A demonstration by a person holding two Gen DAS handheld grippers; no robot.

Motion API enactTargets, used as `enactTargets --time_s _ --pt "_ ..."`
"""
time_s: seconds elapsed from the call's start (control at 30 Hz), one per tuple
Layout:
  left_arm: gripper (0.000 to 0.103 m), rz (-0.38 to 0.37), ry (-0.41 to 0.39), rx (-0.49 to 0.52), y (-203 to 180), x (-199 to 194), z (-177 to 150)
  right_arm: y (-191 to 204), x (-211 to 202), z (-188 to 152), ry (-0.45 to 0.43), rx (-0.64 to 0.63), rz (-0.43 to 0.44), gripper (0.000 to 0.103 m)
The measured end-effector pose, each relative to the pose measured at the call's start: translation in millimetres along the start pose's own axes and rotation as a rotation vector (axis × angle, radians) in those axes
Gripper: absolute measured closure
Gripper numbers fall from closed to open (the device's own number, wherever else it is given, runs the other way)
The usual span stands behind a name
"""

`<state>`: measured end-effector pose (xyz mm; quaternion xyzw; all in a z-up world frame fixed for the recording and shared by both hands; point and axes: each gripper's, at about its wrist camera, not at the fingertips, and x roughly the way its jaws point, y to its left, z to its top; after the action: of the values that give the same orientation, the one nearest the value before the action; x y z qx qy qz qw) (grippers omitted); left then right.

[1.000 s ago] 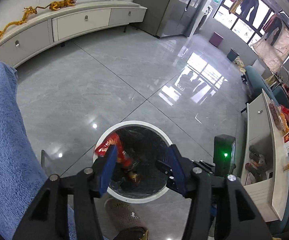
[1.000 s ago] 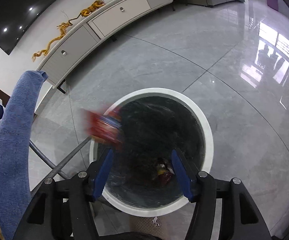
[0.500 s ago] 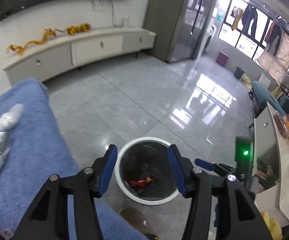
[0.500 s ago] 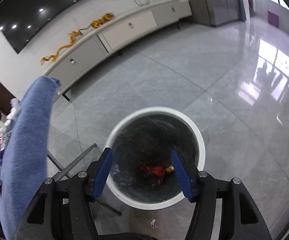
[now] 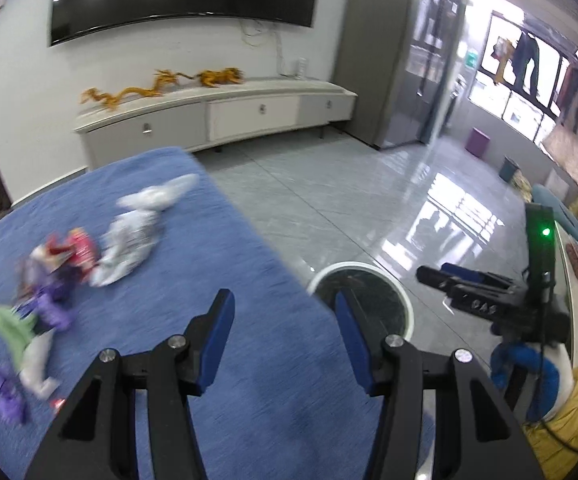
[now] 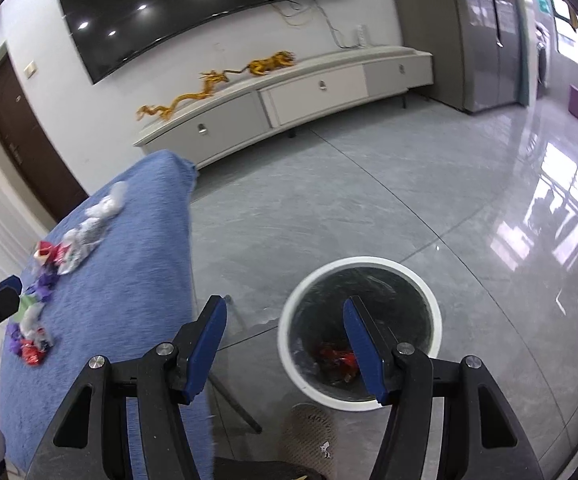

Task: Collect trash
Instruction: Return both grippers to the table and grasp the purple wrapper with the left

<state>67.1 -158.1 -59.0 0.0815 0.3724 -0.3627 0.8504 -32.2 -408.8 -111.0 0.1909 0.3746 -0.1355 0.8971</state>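
Note:
My left gripper hangs open and empty over the blue-covered table. To its left on the cloth lie crumpled white wrappers, red and purple wrappers, a green scrap and a purple one, all blurred. My right gripper is open and empty above the floor, between the table edge and the white-rimmed bin. A red wrapper lies at the bin's bottom. The bin and the right gripper also show in the left wrist view.
The bin stands on a glossy grey tiled floor just off the table's right edge. A shoe is on the floor near the bin. A long low cabinet runs along the far wall. A metal table leg slants beside the bin.
Both grippers have risen away from the bin mouth. The red wrapper dropped from the rim to the bin's bottom. The left gripper swung left over the table, bringing the trash pile into view.

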Motion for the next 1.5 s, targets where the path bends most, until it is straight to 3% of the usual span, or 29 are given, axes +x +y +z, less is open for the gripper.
enactTargets --time_s 0.3,0.53,0.67,1.0,1.37,1.5 --pt "0.052 0.125 -0.053 -0.139 86.8 -55.3 -44.5 93.0 -5.5 2.8 0.025 -0.156 0.109 0.045" --pt "0.052 0.283 -0.057 -0.313 181.0 -83.1 -83.0 165.4 17.6 -14.5 0.125 -0.229 0.260 0.045" --pt "0.052 0.315 -0.039 -0.403 219.8 -86.0 -95.8 205.4 38.2 -30.2 0.201 -0.265 0.334 0.045" --pt "0.052 0.309 -0.018 -0.452 255.4 -62.0 -95.1 261.4 73.8 -52.3 0.318 -0.322 0.412 0.045" --pt "0.053 0.298 0.012 -0.487 272.1 -34.6 -99.6 276.4 95.1 -55.5 0.339 -0.333 0.416 0.045" --pt "0.060 0.302 0.024 -0.479 272.5 -27.8 -100.4 281.7 101.1 -55.9 0.335 -0.338 0.422 0.062"
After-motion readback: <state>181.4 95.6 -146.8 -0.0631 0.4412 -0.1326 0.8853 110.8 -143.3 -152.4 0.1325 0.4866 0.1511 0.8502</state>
